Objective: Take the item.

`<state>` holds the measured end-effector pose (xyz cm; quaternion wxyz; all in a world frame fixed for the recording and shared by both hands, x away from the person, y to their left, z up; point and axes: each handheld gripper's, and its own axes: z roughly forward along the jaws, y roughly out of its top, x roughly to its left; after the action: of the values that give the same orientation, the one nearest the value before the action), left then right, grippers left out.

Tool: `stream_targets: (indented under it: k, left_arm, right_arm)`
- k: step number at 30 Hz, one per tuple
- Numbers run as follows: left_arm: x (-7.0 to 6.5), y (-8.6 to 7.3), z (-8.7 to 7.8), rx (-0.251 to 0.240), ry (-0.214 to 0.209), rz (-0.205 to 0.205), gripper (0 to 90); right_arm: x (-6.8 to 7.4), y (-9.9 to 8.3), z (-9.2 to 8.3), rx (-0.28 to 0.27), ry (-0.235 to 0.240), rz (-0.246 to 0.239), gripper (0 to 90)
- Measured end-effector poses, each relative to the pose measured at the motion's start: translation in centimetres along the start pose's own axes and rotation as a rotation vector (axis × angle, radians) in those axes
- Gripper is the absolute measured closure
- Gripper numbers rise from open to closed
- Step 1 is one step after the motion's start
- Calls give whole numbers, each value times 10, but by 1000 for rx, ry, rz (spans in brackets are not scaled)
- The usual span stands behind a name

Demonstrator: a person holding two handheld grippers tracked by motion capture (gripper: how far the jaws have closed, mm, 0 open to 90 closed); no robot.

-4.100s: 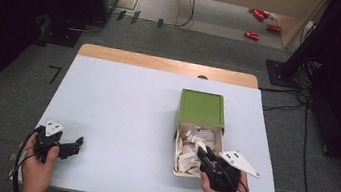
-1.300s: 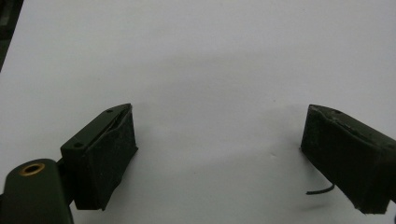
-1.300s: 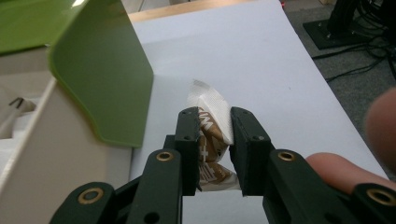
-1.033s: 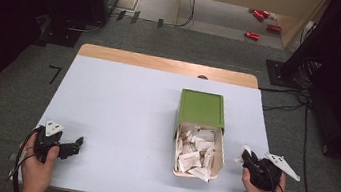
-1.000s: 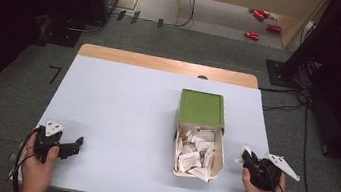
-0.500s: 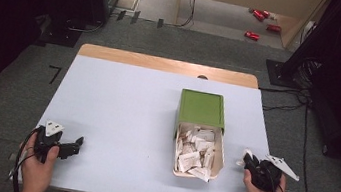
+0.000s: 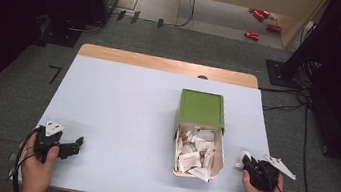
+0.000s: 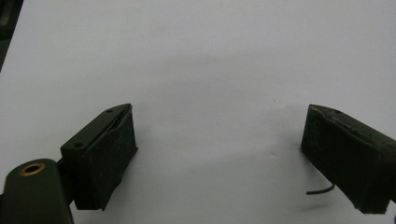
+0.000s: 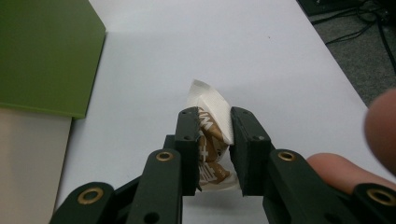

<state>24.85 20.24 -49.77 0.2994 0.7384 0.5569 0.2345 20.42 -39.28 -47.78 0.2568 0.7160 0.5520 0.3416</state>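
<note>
A white and brown packet (image 9: 212, 135) is pinched between the jaws of my right gripper (image 9: 214, 133), which is shut on it just above the white table (image 7: 120, 114). In the high view that gripper (image 7: 246, 161) sits to the right of the beige box (image 7: 220, 159), near the table's front right corner, with the packet (image 7: 242, 157) at its tip. The box holds several similar packets (image 7: 195, 150), and its green lid (image 7: 202, 108) is slid back over the far half. My left gripper (image 7: 76, 144) rests at the front left, jaws wide apart over bare table (image 8: 210, 70).
A wooden strip (image 7: 168, 64) runs along the table's far edge. Beyond it lie grey floor, cables (image 7: 289, 100) at the right, dark equipment stands and red cans (image 7: 262, 18). A thumb (image 9: 380, 126) shows at the right of the right gripper view.
My right gripper has left the box with a packet and moved right to the table's front right corner, then nearly stopped. The left gripper has not moved.
</note>
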Motion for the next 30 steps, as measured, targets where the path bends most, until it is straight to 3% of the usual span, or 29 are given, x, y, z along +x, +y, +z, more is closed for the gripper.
stream_targets:
  k: [18,24,28,29,30]
  left_arm:
    - [0,0,0,0,0,0,108]
    - [0,0,0,0,0,0,108]
    - [0,0,0,1,0,0,108]
    - [0,0,0,0,0,0,108]
    - [0,0,0,0,0,0,108]
  right_arm:
    - [0,-4,7,22,-5,-13,740]
    - [-1,-4,7,34,9,0,701]
    - [-1,-2,7,28,33,-1,563]
    - [-1,-1,6,25,41,0,475]
    - [-1,-1,5,21,44,0,445]
